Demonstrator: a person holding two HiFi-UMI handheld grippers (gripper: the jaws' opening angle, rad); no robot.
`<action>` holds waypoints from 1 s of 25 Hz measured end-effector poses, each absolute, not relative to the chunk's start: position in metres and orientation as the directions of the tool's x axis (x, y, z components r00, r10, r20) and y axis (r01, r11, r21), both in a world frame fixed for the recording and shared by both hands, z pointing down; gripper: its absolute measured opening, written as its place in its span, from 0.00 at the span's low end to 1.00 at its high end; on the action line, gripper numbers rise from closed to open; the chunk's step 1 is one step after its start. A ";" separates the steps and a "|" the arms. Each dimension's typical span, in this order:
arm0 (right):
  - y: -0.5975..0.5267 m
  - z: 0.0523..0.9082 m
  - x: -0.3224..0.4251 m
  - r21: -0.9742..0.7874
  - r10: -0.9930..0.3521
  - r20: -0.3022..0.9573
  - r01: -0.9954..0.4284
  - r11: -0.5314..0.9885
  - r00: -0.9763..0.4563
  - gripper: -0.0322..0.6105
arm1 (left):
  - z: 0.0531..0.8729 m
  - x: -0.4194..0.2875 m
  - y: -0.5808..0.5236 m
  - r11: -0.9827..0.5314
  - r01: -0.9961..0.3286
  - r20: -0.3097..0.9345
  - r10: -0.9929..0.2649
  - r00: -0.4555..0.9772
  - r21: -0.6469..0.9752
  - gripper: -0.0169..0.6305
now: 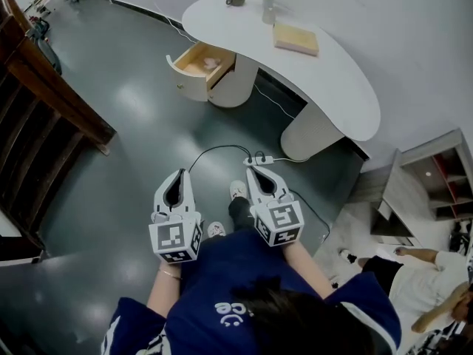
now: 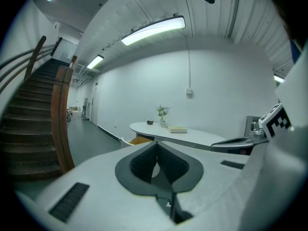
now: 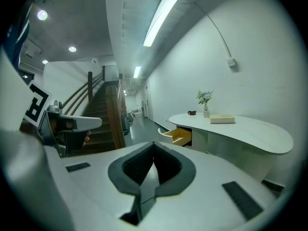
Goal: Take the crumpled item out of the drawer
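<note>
- The crumpled item (image 1: 212,63) is a small pale lump in the open drawer (image 1: 186,78), well ahead of me.
- Its long axis and heading are too small to tell.
- My left claw (image 1: 179,173) and right claw (image 1: 256,170) have their jaws together and are empty.

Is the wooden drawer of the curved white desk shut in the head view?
No, the wooden drawer stands pulled out from the curved white desk, with a pale crumpled item lying inside.

Grey floor (image 1: 140,117), white curved desk (image 1: 336,80) — wooden staircase (image 1: 33,135) alongside.
</note>
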State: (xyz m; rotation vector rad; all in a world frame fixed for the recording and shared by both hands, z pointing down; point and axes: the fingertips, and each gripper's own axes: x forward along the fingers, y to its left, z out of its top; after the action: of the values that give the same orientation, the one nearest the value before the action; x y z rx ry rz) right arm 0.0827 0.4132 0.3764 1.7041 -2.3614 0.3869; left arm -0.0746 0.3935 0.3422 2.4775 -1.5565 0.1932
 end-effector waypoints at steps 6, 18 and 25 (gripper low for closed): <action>0.366 0.386 0.096 -0.116 -0.882 0.318 -0.938 0.328 -0.348 0.06 | 0.346 -0.059 0.356 -0.401 -0.911 0.225 -0.883 0.413 0.099 0.03; 0.235 0.400 0.132 -0.167 -0.801 0.367 -0.880 0.444 -0.473 0.06 | 0.348 -0.011 0.243 -0.327 -0.940 0.256 -0.904 0.341 0.096 0.03; 0.182 0.417 0.135 -0.166 -0.736 0.399 -0.833 0.528 -0.546 0.06 | 0.365 0.010 0.202 -0.276 -0.956 0.301 -0.907 0.294 0.102 0.03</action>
State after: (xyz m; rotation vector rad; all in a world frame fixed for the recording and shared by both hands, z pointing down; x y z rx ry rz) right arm 0.1353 0.1817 0.4167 1.3127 -2.4901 0.4926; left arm 0.0101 0.2018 0.3652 2.3023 -1.7037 0.2666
